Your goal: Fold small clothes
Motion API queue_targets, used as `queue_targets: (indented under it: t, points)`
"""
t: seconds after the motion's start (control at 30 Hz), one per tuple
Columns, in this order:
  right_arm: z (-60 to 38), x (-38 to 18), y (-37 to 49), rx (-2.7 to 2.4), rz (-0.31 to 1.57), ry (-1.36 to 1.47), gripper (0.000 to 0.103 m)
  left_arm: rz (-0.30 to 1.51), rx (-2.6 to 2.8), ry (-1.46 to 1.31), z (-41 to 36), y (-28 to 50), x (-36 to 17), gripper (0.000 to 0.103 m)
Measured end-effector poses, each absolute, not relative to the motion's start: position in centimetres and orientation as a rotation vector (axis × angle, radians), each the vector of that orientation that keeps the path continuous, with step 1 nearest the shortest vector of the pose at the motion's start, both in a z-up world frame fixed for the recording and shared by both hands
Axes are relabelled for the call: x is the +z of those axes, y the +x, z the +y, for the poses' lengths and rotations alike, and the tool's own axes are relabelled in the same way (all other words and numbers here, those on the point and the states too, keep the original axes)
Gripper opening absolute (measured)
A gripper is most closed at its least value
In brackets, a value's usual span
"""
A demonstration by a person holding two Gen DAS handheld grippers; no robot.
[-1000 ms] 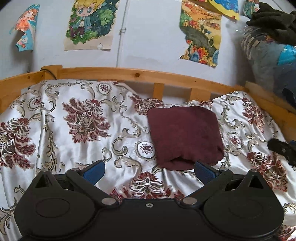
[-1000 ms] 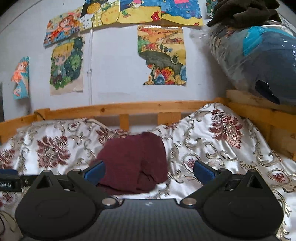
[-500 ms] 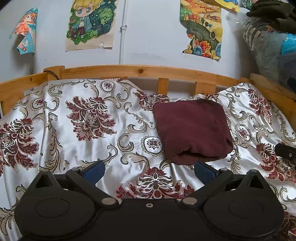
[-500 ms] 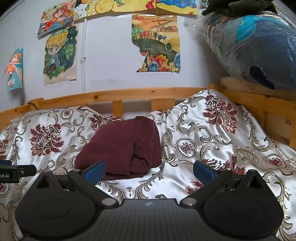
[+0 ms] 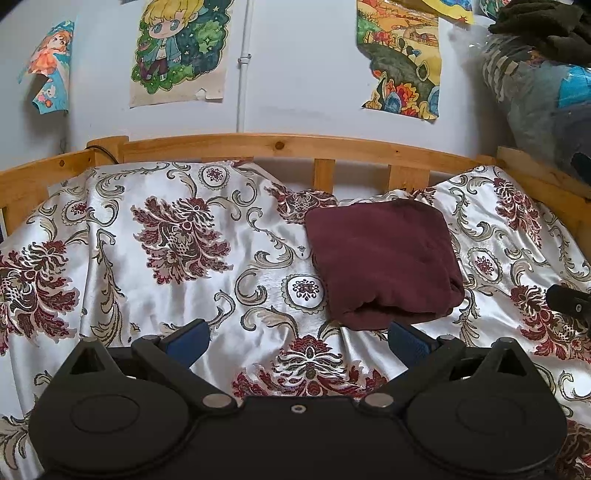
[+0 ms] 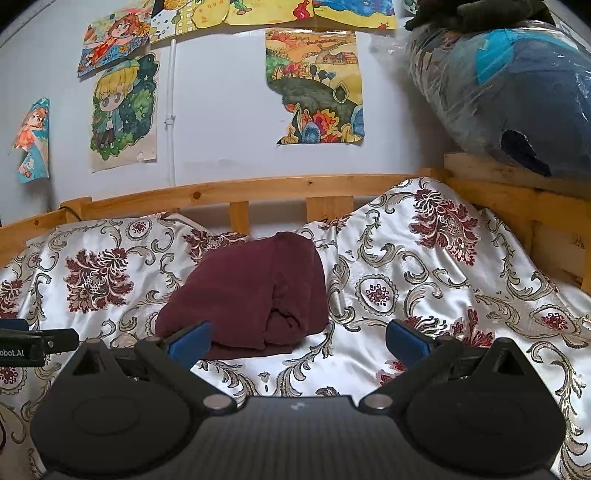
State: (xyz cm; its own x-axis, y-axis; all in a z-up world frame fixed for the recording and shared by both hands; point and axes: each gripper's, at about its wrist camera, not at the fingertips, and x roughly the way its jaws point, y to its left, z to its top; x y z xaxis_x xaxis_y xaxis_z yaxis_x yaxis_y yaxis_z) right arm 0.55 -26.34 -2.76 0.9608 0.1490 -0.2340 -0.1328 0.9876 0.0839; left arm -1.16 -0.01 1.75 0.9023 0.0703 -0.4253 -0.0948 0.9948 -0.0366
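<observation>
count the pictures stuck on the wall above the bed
5 in the right wrist view: a small one far left, a blond cartoon figure, a red-haired figure above it, a long yellow strip along the top, a landscape. More may lie outside the frame.

You faced a maroon garment (image 5: 384,258) of soft, matt, slightly fuzzy cloth, folded on a glossy satin bedspread (image 5: 147,280) woven with raised floral patterns. Behind the garment ran a smooth varnished pine rail (image 5: 280,146). Above that rail hung curling paper drawings (image 6: 314,85). Right of the rail sat a bundle in shiny, crinkled clear plastic (image 6: 509,96).
</observation>
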Motion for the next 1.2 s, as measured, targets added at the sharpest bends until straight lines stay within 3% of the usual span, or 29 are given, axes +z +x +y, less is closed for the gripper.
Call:
queue_targets:
  t: [1.2]
  points:
    - [-26.08, -3.07, 0.70, 0.148, 0.260, 0.080, 0.103, 0.440, 0.086, -0.057, -0.14, -1.18, 1.76, 0.102]
